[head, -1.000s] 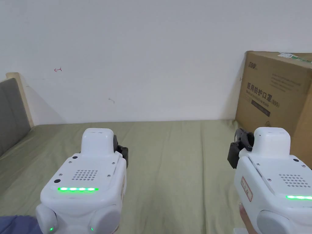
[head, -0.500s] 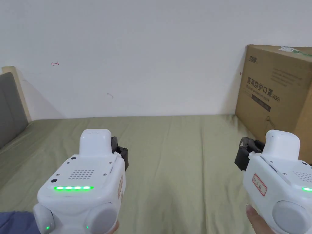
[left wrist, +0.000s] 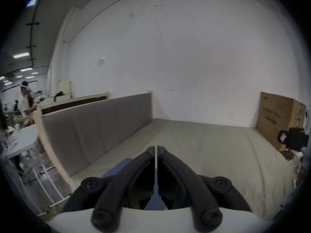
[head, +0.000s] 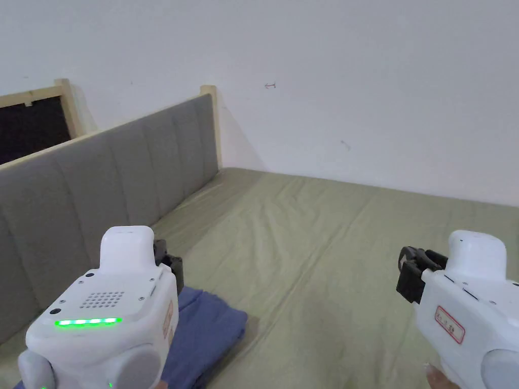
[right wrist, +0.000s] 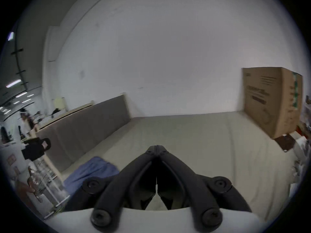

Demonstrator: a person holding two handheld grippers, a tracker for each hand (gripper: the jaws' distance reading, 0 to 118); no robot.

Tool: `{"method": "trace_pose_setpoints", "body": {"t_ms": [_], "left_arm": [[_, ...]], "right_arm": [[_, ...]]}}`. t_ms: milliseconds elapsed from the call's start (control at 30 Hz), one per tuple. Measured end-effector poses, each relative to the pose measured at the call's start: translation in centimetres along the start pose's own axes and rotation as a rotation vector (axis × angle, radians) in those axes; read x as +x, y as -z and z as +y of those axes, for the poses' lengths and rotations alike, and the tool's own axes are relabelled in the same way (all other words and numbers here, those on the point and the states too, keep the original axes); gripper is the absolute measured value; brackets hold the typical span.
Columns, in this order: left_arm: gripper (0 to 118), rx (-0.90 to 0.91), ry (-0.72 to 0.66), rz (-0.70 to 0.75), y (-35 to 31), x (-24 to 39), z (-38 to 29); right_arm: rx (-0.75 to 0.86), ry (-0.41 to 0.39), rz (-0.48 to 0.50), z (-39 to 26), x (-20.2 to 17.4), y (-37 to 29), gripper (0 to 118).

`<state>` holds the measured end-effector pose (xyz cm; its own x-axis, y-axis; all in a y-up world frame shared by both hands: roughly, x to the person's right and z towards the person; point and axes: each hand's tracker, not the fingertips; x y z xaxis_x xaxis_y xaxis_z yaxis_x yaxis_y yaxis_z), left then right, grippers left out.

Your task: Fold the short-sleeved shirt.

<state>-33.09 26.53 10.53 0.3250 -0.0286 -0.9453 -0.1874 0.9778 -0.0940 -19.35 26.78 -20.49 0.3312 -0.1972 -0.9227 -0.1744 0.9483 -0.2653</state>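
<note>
A blue shirt (head: 205, 332) lies bunched on the olive bed sheet (head: 324, 253) at the lower left, close to the grey headboard (head: 101, 177). My left gripper (head: 170, 261) hovers just above the shirt's near side, jaws shut with nothing between them. In the left gripper view the left gripper (left wrist: 156, 150) shows its jaws pressed together, the shirt (left wrist: 117, 169) beneath them. My right gripper (head: 408, 271) is held off to the right over bare sheet, also shut and empty. In the right gripper view the right gripper (right wrist: 156, 147) points across the bed, the shirt (right wrist: 90, 171) to its left.
A large cardboard box (right wrist: 272, 102) stands on the bed's right side against the white wall. The padded headboard runs along the left edge. Beyond it are a white table (left wrist: 20, 139) and people (left wrist: 25, 100) in the room.
The head camera has swung left and down, so the headboard and the blue shirt have come into sight and the box has left it. Both grippers stay shut.
</note>
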Motion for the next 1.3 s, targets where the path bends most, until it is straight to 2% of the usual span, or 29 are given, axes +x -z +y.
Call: {"method": "trace_pose_setpoints", "body": {"t_ms": [100, 200, 367, 467, 500, 533, 567, 600, 633, 733, 833, 900, 933, 1000, 1133, 1200, 1233, 1267, 1300], "left_arm": [[3, -0.027, -0.022, 0.02, -0.2, -2.6, -0.7], [3, -0.076, -0.059, 0.019, 0.9, -5.4, -1.0], [3, -0.433, -0.123, -0.077, 8.6, -10.9, -3.1], [7, -0.614, -0.06, -0.095, 13.1, -12.5, -6.7], [15, -0.652, -0.034, -0.086, 14.0, -12.4, -7.9], [36, -0.687, -0.027, -0.084, 15.2, -12.5, -9.2], [79, -0.734, -0.047, -0.087, 16.6, -12.7, -10.7], [105, -0.781, -0.079, -0.078, 17.7, -12.9, -12.0], [118, -0.803, -0.113, -0.07, 18.5, -12.8, -13.4], [118, -0.827, -0.146, -0.026, 21.4, -12.5, -16.3], [118, -0.938, -0.056, 0.057, 24.1, -12.3, -19.3], [118, -1.009, -0.001, 0.031, 25.1, -12.3, -21.0], [118, -0.969, -0.025, 0.025, 24.8, -12.3, -20.5], [118, -1.004, -0.058, 0.033, 25.6, -12.2, -20.3], [118, -0.999, -0.029, 0.036, 24.9, -11.8, -19.7], [115, -0.91, -0.019, 0.007, 23.4, -12.0, -19.1], [105, -0.853, 0.016, 0.008, 22.5, -11.7, -18.6], [79, -0.79, 0.026, -0.006, 21.5, -11.6, -18.0], [47, -0.773, 0.042, 0.009, 20.6, -11.9, -17.4]], "right_arm": [[-0.017, 0.019, 0.047, 0.0, -1.9, 1.1, 0], [-0.042, 0.02, 0.063, -0.2, -2.2, 1.5, 0], [-0.103, -0.029, 0.059, -1.2, -0.2, 1.2, 0], [-0.14, -0.053, 0.007, -2.1, 1.4, 1.3, 0], [-0.155, -0.045, -0.005, -2.4, 2.0, 1.4, 0], [-0.172, -0.035, -0.019, -2.7, 2.4, 1.5, 0], [-0.192, -0.017, -0.033, -3.0, 2.9, 1.7, 0], [-0.207, -0.003, -0.04, -3.3, 3.4, 1.9, 0], [-0.222, 0.006, -0.048, -3.5, 3.8, 2.0, 0], [-0.252, 0.002, -0.068, -4.1, 4.6, 2.2, 0], [-0.28, -0.022, -0.076, -4.7, 4.9, 2.5, 0], [-0.292, -0.031, -0.072, -5.0, 4.9, 2.7, 0], [-0.298, -0.031, -0.068, -5.1, 4.9, 2.7, 0], [-0.307, -0.021, -0.057, -5.3, 4.8, 2.9, 0], [-0.311, 0.004, -0.029, -5.7, 4.5, 3.2, 0], [-0.318, 0.005, -0.019, -5.7, 4.3, 3.3, 0], [-0.32, 0.003, -0.014, -5.7, 4.3, 3.3, 0], [-0.321, 0.0, -0.01, -5.7, 4.2, 3.1, 0], [-0.32, -0.004, -0.006, -5.6, 4.2, 2.9, 0]]}}
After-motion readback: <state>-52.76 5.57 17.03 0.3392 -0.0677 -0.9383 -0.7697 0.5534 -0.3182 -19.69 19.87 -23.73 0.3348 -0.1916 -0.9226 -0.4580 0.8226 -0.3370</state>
